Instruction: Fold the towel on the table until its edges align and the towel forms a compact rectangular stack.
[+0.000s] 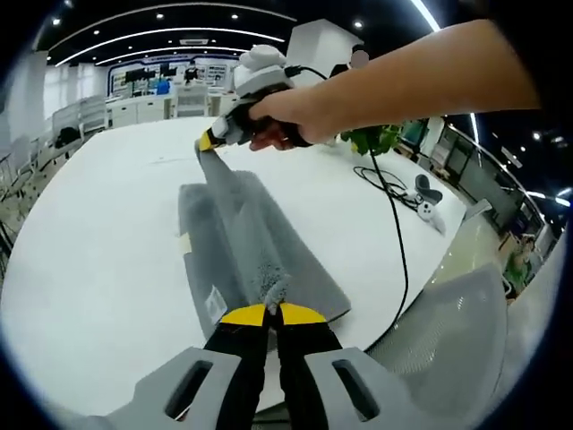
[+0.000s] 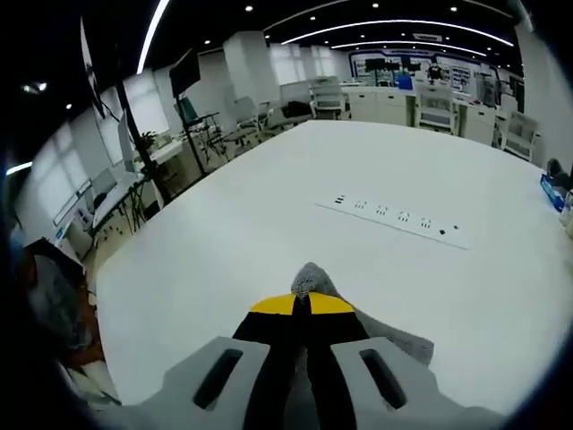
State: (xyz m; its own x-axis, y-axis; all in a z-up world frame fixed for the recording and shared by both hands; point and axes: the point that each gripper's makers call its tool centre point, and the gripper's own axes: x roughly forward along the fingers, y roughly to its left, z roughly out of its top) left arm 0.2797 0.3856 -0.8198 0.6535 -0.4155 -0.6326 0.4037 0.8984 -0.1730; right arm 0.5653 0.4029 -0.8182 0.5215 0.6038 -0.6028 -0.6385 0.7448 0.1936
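Jaws of the left gripper (image 1: pixel 273 314) are closed, yellow tips together, pinching a bunched corner of the grey towel (image 1: pixel 255 246) at the table's near edge. In the left gripper view the right gripper (image 1: pixel 218 137), held in a person's hand (image 1: pixel 279 121), clamps the towel's far corner and lifts it off the white table (image 1: pixel 98 242).

Long axis of the towel runs straight between the two grippers, a raised ridge along its middle, both flanks draped onto the tabletop. A small label (image 1: pixel 214 303) shows near the left gripper's end.

In the right gripper view the right gripper (image 2: pixel 301 305) is likewise closed on grey towel (image 2: pixel 310 278) cloth, which protrudes just beyond the tips. A flush socket strip (image 2: pixel 394 219) lies further along the table (image 2: pixel 224 242).
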